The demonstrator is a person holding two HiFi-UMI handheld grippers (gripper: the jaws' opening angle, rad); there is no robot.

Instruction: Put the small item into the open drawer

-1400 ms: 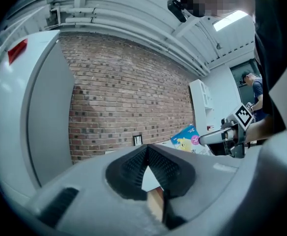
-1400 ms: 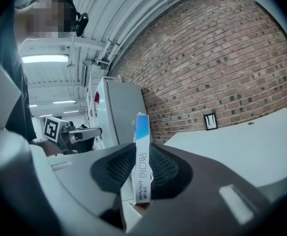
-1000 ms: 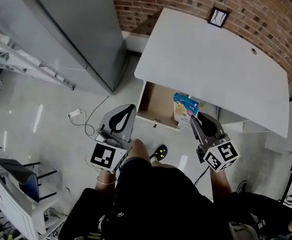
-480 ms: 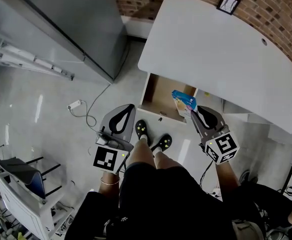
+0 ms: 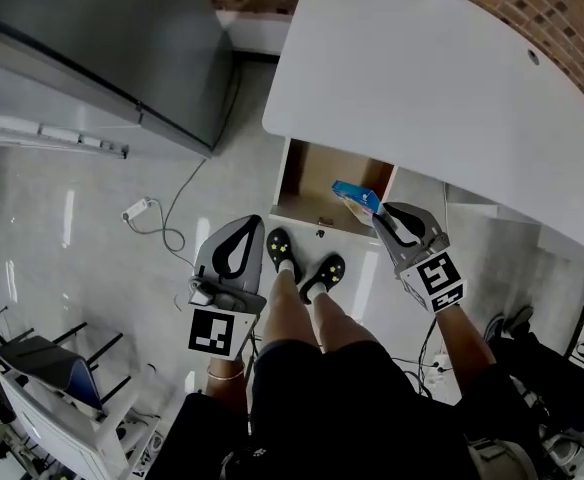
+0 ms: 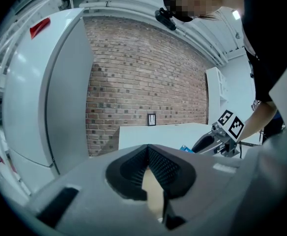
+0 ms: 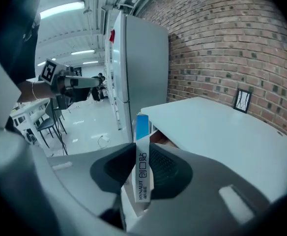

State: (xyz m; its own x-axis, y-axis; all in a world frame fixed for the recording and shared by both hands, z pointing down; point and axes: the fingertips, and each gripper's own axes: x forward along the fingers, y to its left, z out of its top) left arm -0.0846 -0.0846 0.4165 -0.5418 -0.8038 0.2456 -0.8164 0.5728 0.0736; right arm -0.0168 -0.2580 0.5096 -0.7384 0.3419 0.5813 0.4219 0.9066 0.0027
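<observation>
Right claw (image 5: 380,213) clamped on small box (image 5: 355,196), sunk nearer open drawer (image 5: 307,183), left claw (image 5: 254,221) shut, empty, lower

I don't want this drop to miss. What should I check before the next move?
1. Grip: right gripper is clamped on the small blue-and-white cardboard box: ok.
2. The brown-lined drawer under the white desk is pulled open: ok.
3. Box over the drawer: the head view shows it overlapping the drawer's right part; its height above the drawer: cannot tell.
4. Drawer floor beneath the box: hidden, cannot tell.
5. The left gripper is shut, holds nothing and sits apart from the drawer: ok.
</observation>
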